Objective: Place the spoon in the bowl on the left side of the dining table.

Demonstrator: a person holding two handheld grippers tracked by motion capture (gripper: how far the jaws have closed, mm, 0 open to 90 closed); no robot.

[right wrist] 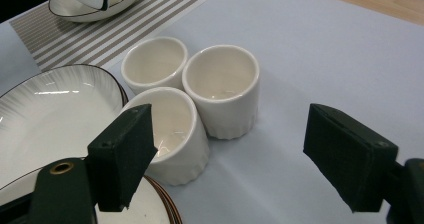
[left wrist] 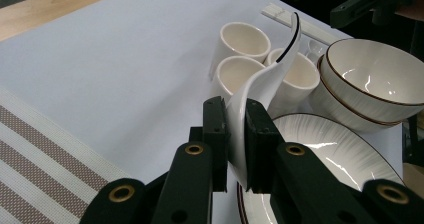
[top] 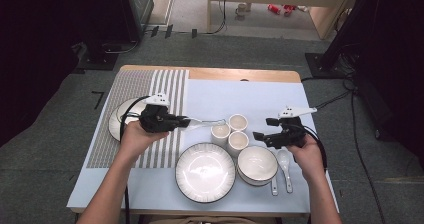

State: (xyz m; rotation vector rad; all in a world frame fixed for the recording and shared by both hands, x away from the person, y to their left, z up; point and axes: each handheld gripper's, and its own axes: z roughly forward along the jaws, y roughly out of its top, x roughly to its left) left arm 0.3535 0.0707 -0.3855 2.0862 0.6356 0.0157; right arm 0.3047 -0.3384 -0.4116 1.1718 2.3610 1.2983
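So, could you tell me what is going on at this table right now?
A person is handling tableware with a gripper in each hand. The left gripper is shut on a white spoon, holding it by the handle above the three cups. The right gripper is open and holds nothing; it is by the stacked bowls, facing the cups. A large plate lies at the near edge, another plate on the striped mat, and two more spoons lie beside the bowls.

Three white ribbed ceramic cups (right wrist: 192,96) cluster mid-frame, touching; the right claw (right wrist: 232,156) stands wide open at the bottom, gripping nothing.
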